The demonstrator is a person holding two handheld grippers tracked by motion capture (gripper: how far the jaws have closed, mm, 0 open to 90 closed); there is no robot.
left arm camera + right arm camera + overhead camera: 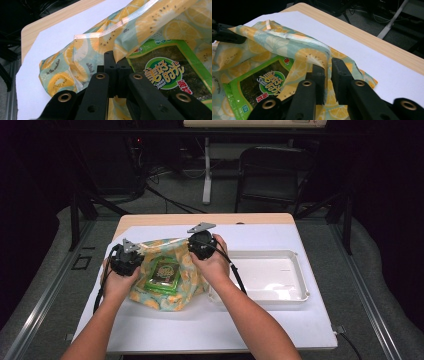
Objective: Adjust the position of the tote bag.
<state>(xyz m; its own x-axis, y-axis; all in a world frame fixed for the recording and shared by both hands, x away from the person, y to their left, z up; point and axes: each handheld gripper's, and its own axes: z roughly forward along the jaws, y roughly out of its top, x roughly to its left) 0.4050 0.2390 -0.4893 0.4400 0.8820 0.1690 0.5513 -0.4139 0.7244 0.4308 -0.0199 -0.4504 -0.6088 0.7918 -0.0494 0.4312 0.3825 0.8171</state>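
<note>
Risk — right claw [327, 75], parted around bag rim [322, 53], may drop it while left claw [117, 65] stays pinched on bag edge — snack packet [164, 274] could slide out.

Black tongs [202, 245] with brass-ringed holes, grey three-cornered top plates, trailing black cables; bare forearms.

You have a pale teal plastic bag printed with yellow-orange citrus slices [175, 292], and inside it a bright green snack packet with a dark centre and white-and-red lettering [163, 275]. The shallow plastic tray [300, 285] is white; white paper sheet [210, 320] covers your light wood worktop [200, 219].
</note>
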